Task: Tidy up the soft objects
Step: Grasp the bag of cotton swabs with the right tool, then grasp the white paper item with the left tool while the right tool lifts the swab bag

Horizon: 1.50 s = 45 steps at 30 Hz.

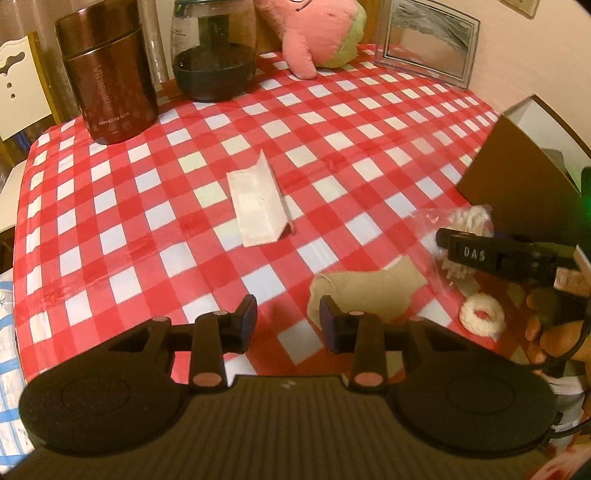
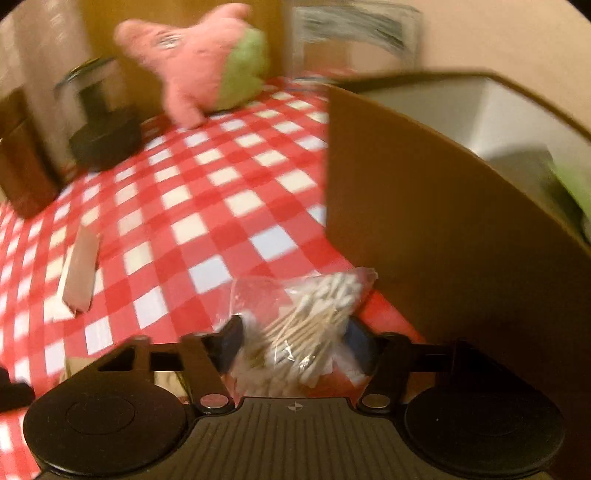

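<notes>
One plush point(image 1: 317, 33), pink and green, sits at the table's point(image 1: 147, 221) far edge by two jars point(image 1: 214, 51), one white folded pad point(image 1: 256, 205) mid-table, one tan roll point(image 1: 369, 291) and one white ring point(image 1: 482, 319) nearer. One clear bag of cotton swabs point(image 2: 310, 325) lies beside the brown box point(image 2: 424, 229), between the right hand-held gripper's point(image 2: 295, 338) jaws; contact unclear. Left hand-held gripper point(image 1: 288, 319) is apart, empty, beside the roll.
</notes>
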{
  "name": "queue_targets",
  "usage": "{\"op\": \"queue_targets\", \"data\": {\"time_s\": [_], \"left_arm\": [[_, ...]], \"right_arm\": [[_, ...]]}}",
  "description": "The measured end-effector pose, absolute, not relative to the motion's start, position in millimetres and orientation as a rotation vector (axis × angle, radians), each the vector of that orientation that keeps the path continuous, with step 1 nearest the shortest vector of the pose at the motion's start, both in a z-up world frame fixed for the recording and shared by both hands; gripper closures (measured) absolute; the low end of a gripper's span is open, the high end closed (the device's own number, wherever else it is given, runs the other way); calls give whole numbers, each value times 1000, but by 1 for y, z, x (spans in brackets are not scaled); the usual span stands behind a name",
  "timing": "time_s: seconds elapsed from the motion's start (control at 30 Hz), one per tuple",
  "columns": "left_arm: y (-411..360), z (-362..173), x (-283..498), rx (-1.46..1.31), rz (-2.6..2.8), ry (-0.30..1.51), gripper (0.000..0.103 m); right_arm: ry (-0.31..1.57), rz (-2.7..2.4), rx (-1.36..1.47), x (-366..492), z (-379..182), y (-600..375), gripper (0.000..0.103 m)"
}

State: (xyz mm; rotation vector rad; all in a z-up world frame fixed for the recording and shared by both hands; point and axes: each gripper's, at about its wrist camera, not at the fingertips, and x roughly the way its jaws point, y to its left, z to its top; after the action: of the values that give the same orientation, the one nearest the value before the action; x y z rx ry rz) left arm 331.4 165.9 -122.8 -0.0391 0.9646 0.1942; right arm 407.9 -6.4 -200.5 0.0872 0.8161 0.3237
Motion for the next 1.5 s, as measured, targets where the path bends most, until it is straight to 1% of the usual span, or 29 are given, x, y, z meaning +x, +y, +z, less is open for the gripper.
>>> {"op": "queue_targets", "data": {"time_s": [0.07, 0.1, 0.13, 0.27, 0.33, 0.5, 0.73, 0.87, 0.93, 1.03, 1.1, 1.13, 1.2, 1.5], "left_arm": [[169, -123, 336, -45, 198, 957, 69], [170, -123, 339, -48, 200, 953, 69], [171, -123, 342, -50, 202, 949, 69], [176, -123, 355, -55, 205, 931, 69], [179, -122, 363, -56, 204, 914, 69], [186, -122, 385, -53, 217, 881, 68], [187, -136, 417, -36, 216, 898, 68], [187, -145, 429, -16, 226, 913, 70], [189, -149, 433, -11, 234, 919, 73], [191, -151, 435, -9, 245, 918, 80], [191, -151, 435, -4, 241, 917, 97], [191, -150, 434, 1, 240, 916, 99], [191, -148, 431, 8, 240, 903, 101], [182, -124, 414, 51, 234, 848, 102]], "right_arm": [[785, 359, 30, 411, -200, 1, 61], [768, 385, 13, 414, -199, 3, 68], [754, 413, 3, 417, -198, 4, 72], [714, 494, -26, 429, -195, 10, 81], [701, 524, -24, 436, -192, 14, 83], [661, 551, -7, 450, -182, 18, 84], [672, 561, 32, 461, -178, 21, 84], [679, 566, 44, 463, -176, 21, 84], [687, 564, 58, 462, -177, 19, 84], [698, 560, 73, 462, -177, 17, 84], [695, 560, 71, 461, -176, 15, 84], [695, 561, 70, 460, -176, 15, 84], [695, 563, 75, 459, -174, 13, 84], [684, 582, 98, 447, -163, 3, 84]]}}
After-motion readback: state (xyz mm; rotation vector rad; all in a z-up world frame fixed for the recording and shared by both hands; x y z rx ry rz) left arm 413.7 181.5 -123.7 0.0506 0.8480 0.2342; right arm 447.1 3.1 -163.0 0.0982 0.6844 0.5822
